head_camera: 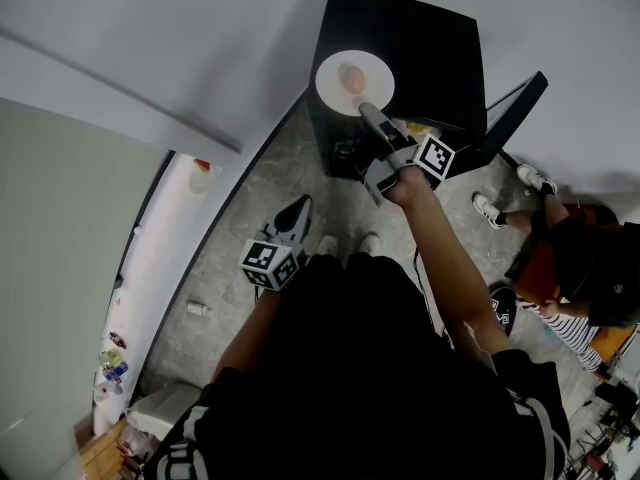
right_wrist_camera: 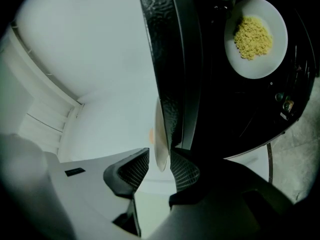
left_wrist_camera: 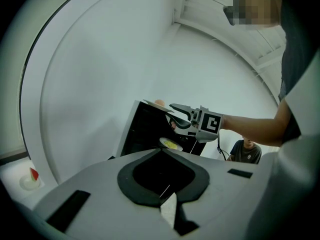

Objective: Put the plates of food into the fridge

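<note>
My left tool (head_camera: 295, 215) hangs low by my legs, jaws pressed together on nothing, idle. My right tool (right_wrist_camera: 159, 159) is reached out to the fridge (head_camera: 430, 48). Its jaws are spread and straddle the near rim of the plate (head_camera: 335, 90) on the fridge top. The pads are not squeezing; there's a gap on one side.

Step as I read it: take this plate off the top and get it inside. To do it well:
- Push in a bit deeper so the pads cover more rim than just the lip, then close firmly.
- The lower jaw has to slide between rim and fridge top without shoving the plate toward the far edge.
- Lift level. The pale round lump of food (head_camera: 352, 78) looks loose and would likely roll.
- Pull toward me, drop below the top edge, and go in past the open door (head_camera: 518, 103) to free space beside the second plate (right_wrist_camera: 250, 70).

Views:
- **Right gripper view:** shows the rim edge-on between the pads, and the second plate with yellow noodles (right_wrist_camera: 254, 36) lying inside the fridge. The top plate's food is barely a speck there.
- **Head view:** shows the top plate's whole face and its food, but my arm and tool block most of the fridge interior.
- **Left gripper view:** shows the right tool side-on at the fridge's top front edge, with the noodle plate below it and a seated person (left_wrist_camera: 246, 151) far right behind.
</note>
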A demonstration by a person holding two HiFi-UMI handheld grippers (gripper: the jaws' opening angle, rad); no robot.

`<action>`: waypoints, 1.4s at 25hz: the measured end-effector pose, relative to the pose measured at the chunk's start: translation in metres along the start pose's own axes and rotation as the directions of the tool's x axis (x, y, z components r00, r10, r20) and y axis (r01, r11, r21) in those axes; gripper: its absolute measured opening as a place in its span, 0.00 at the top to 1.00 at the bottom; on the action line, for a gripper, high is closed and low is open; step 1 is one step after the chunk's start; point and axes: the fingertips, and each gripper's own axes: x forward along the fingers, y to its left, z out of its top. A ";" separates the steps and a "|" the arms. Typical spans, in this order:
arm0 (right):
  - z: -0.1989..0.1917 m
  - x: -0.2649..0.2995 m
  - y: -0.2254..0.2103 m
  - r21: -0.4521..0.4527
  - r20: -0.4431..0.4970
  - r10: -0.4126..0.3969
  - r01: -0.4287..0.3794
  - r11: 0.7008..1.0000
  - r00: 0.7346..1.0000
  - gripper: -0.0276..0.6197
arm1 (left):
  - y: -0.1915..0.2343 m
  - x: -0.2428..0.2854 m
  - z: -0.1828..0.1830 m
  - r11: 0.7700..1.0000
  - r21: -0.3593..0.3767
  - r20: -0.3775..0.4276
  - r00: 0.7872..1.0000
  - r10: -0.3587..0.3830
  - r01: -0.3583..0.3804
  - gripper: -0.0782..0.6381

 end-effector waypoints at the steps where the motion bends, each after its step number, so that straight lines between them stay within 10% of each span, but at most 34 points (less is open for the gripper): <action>1: -0.001 0.001 0.001 0.004 -0.001 0.004 -0.004 1.000 1.000 0.76 | 0.000 -0.001 0.000 1.000 0.000 0.001 1.000 0.001 -0.001 0.86; 35: -0.012 -0.019 -0.001 -0.003 -0.017 -0.065 0.064 0.998 0.998 0.88 | -0.002 0.011 -0.006 0.998 -0.002 -0.027 0.997 -0.066 0.066 0.86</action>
